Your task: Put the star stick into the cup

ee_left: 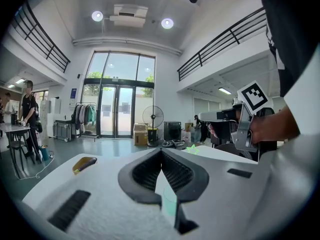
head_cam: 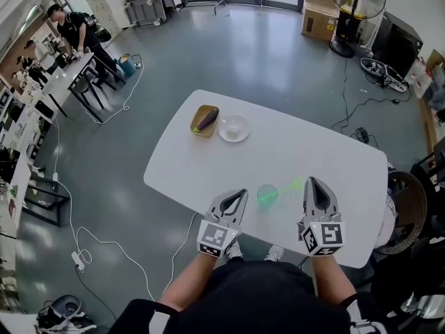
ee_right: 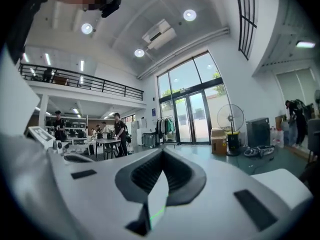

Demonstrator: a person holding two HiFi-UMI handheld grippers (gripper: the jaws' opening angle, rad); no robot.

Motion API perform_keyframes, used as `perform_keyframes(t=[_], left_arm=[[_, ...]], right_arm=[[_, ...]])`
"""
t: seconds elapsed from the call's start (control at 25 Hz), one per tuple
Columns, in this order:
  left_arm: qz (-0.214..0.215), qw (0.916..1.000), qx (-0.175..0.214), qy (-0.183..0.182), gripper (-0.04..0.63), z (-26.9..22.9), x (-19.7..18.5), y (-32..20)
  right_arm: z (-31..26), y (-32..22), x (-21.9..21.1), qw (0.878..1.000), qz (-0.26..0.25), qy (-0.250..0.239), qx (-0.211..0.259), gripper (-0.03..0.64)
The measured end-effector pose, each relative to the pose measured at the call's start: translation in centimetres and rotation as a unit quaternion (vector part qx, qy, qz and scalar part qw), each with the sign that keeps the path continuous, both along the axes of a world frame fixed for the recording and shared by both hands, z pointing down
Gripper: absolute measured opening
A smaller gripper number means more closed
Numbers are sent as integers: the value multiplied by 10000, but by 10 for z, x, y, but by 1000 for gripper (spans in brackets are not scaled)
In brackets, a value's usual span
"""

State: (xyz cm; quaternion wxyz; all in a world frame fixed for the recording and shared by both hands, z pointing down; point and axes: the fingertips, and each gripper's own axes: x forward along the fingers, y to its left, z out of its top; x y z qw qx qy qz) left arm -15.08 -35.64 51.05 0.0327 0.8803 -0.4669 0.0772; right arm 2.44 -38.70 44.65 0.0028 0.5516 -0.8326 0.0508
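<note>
A translucent green cup [head_cam: 267, 195] stands near the front of the white table [head_cam: 208, 165], between my two grippers. The green star stick [head_cam: 295, 184] lies flat on the table just right of the cup, with its star end [ee_left: 192, 149] showing in the left gripper view. My left gripper [head_cam: 243, 192] hovers left of the cup, shut and holding nothing; the cup [ee_left: 170, 202] shows below its closed tips [ee_left: 161, 151]. My right gripper [head_cam: 311, 180] is shut and empty just right of the stick, a thin green line of which [ee_right: 157, 214] shows beneath its jaws [ee_right: 162, 150].
A yellow-brown dish with an eggplant [head_cam: 204, 120] and a white bowl [head_cam: 234, 128] sit at the table's far side. People work at desks [head_cam: 69, 68] at the far left. A fan [head_cam: 354, 5], boxes and cables lie on the floor beyond.
</note>
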Motion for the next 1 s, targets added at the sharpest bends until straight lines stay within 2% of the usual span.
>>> perform_keyframes(t=[0.2,0.36,0.72,1.0], left_arm=[[-3,9998,211,37,11,-16,4,-6],[-30,9997,236,65,12,-21,1,-5],[-60,9998,165,39,11,-17,2,-3],[-48,9998,163,58,11,-20,4,-6]], right_arm=[[-8,6,-15,9969,-302,635,344,3],[-18,12,-26,9930,-426,946,571,3],[-22,18,-30,9894,-526,1146,724,3],[-26,18,-38,9874,-621,1295,671,3]])
